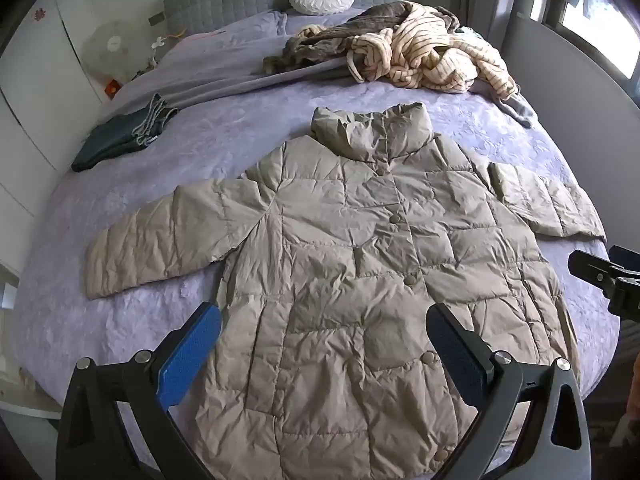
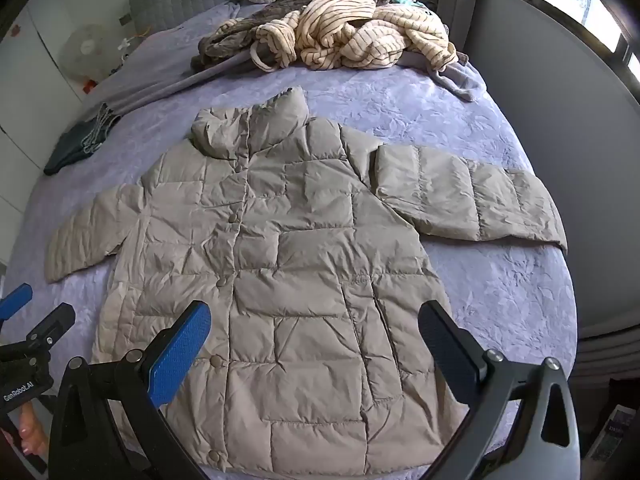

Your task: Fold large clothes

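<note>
Jacket: your beige puffer jacket lies flat, buttoned, sleeves spread, on the lilac bed.
Left tool: you hold it wide apart, empty, above the hem.
Right tool: likewise spread, gripping nothing.

In front of me lies a beige padded jacket, spread flat on the purple bedcover with its front side up. It is quilted in squares and quite wrinkled. The front is closed, and a row of round snap buttons goes down the middle, from the collar to the hem. The high collar points to the head of the bed, and the hem is the part closest to me. Both sleeves are stretched out to the sides. The left sleeve lies straight and slopes a little downward; the right sleeve reaches toward the edge of the bed.
</note>
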`<control>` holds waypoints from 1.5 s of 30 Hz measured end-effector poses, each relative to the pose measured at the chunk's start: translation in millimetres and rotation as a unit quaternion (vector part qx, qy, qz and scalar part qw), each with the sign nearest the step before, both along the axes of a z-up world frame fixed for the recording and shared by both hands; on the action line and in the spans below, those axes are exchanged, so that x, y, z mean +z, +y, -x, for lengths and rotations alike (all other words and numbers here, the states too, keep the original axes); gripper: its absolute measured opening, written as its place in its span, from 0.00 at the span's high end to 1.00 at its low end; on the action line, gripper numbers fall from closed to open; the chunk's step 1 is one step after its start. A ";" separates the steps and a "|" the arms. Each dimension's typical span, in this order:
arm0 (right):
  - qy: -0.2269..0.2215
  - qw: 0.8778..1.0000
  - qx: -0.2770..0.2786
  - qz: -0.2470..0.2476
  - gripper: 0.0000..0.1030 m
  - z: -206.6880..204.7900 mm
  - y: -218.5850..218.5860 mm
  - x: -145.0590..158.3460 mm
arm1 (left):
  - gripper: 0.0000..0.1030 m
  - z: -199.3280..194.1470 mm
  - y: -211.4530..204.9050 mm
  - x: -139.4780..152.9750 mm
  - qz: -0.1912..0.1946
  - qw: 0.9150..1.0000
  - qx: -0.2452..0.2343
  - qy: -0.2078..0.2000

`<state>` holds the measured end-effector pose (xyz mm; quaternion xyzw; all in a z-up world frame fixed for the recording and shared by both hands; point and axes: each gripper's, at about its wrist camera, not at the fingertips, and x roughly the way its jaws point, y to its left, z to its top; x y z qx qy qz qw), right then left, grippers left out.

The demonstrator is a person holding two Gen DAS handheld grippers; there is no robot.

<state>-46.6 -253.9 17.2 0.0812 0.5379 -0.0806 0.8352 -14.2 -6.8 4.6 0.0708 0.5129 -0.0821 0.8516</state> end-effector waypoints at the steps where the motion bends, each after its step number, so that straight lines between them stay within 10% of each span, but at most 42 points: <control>1: -0.003 1.000 0.000 0.003 0.00 0.3 0.4 -0.1 | 0.00 0.2 0.4 0.0 0.000 1.000 0.000 0.000; 45: -0.003 1.000 0.001 0.003 0.00 -3.5 -0.4 -4.7 | 0.00 3.7 10.5 -3.9 -0.001 1.000 0.007 0.006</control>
